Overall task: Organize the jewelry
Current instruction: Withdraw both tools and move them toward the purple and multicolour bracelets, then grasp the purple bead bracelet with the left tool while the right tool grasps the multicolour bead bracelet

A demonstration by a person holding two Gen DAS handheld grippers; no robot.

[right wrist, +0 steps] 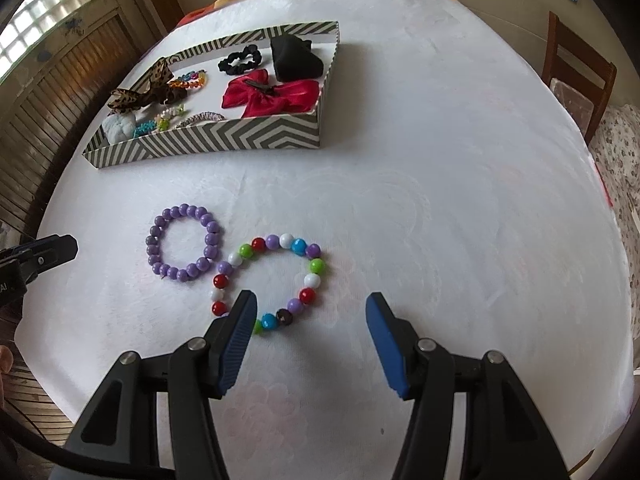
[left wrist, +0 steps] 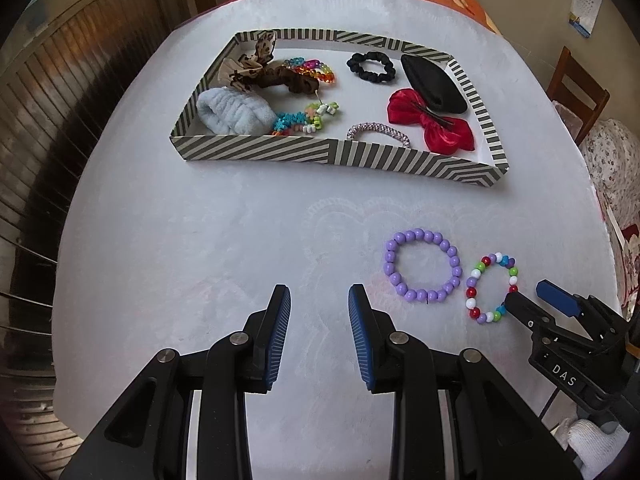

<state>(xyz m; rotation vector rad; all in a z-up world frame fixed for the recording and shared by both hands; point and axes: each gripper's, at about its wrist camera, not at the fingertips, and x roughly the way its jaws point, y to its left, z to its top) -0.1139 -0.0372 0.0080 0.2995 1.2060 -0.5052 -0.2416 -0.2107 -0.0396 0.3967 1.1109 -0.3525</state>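
Left wrist view
Left claw (left wrist: 319, 302): released, nothing between its blue pads, hanging over bare white table (left wrist: 200, 240) to the left of both bracelets.
Purple bracelet (left wrist: 422, 266): flat on the table, just beside the multicolour bracelet (left wrist: 491, 288), possibly touching it.
Right claw (left wrist: 532, 298): seen from the side at the multicolour bracelet's right edge; whether a tip touches the beads I cannot tell.
Striped box (left wrist: 256, 151): holds a pale blue scrunchie (left wrist: 234, 114), a leopard-print bow (left wrist: 250, 62), bright bead strands (left wrist: 308, 118), a black scrunchie (left wrist: 370, 66), a black pouch (left wrist: 434, 82), a red bow (left wrist: 430, 118) and a pinkish coil band (left wrist: 378, 131).

Right wrist view
Right claw (right wrist: 312, 308): released and wide; its left finger covers the bracelet's near-left beads, the right finger stands clear to the right.
Multicolour bracelet (right wrist: 316, 266): on the table, well short of the box.
Step in hand, as I judge it: picking up this bracelet.
Doing it well: shift so one section of the ring sits squarely between the pads, then clench on the beads themselves, since round beads can roll out.
Watch: the purple bracelet (right wrist: 182, 242) lies close and could be dragged along.
Box (right wrist: 224, 140): open white floor shows between the black scrunchie and the bright beads, a fair landing spot.
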